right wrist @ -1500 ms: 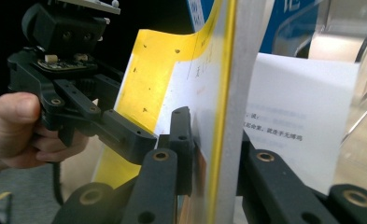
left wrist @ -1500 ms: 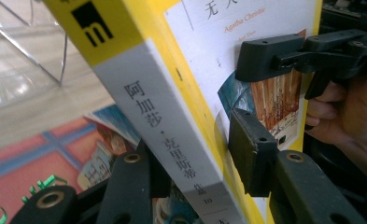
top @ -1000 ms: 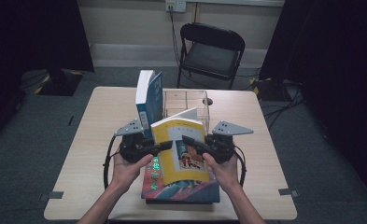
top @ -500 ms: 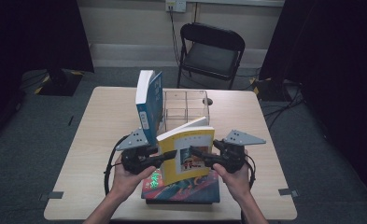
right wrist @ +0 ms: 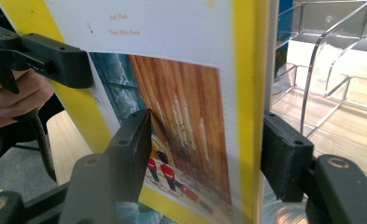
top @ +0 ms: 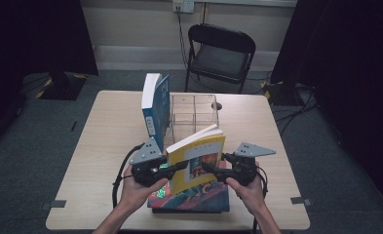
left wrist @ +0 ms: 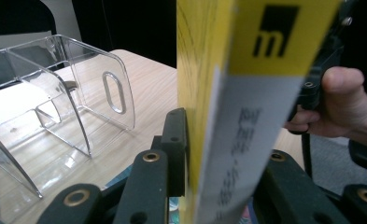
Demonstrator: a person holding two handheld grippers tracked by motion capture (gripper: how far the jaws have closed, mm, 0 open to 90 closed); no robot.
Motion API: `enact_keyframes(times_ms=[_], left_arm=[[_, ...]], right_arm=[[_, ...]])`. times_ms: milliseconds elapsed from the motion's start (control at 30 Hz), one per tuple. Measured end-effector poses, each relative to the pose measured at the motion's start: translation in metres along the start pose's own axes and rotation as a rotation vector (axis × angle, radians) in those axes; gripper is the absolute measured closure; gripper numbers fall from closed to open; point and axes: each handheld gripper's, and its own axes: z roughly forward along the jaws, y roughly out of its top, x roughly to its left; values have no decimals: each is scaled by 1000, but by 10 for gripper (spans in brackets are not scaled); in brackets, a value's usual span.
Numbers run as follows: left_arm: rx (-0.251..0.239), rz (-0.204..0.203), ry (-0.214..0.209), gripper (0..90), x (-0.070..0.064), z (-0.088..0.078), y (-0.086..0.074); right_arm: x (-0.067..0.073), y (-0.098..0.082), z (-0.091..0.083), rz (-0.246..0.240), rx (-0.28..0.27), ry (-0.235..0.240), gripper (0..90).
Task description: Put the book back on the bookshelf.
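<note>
Item: 1 yellow paperback (top: 196,158), held upright above a flat book (top: 189,197) on the surface (top: 106,146), near the clear rack (top: 191,114). Light, flexible, likely glossy; best held near the spine. Left gripper (top: 172,167) jaws clamp it; right gripper (top: 213,170) jaws, just opening, straddle it unpressed.

Black claws (top: 186,165) with brass-ringed screws, grey triangular plates, trailing cables.

A pale wooden counter (top: 106,146) carries a clear divided organizer (top: 194,114), an upright blue book (top: 156,109) and a flat colourful book (top: 199,199).
</note>
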Motion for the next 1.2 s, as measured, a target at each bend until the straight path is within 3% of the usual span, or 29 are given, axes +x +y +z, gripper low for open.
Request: enact_keyframes(times_ms=[167, 300, 367, 533, 733, 833, 933, 1033, 1100, 1200], left_arm=[[-9, 0, -12, 718, -3, 6, -3], [27, 53, 7, 705, -12, 15, -8], [16, 67, 3, 699, -15, 17, -10], [11, 73, -6, 679, -16, 17, -10], [-6, 72, 1, 656, -16, 18, -11], [-17, 63, 10, 591, -19, 18, -12], [-12, 51, 48, 647, -20, 18, -11], [-9, 44, 51, 712, -18, 18, -11], [-10, 24, 53, 724, -18, 18, -11], [-9, -9, 95, 752, -18, 18, -10]], right_arm=[[1, 0, -4, -10, 10, 21, 411], [1, -4, -8, -26, 15, 41, 421], [1, -9, -10, -37, 39, 49, 422], [-4, -25, -6, -19, 90, 49, 416], [-3, -25, -1, -25, 103, 35, 420], [-2, -23, 3, -33, 113, 23, 426], [-1, -21, 6, -46, 119, 8, 421], [-2, -22, 5, -48, 119, 11, 434], [-2, -22, 5, -44, 119, 14, 430], [-4, -22, 5, -26, 118, 12, 414]])
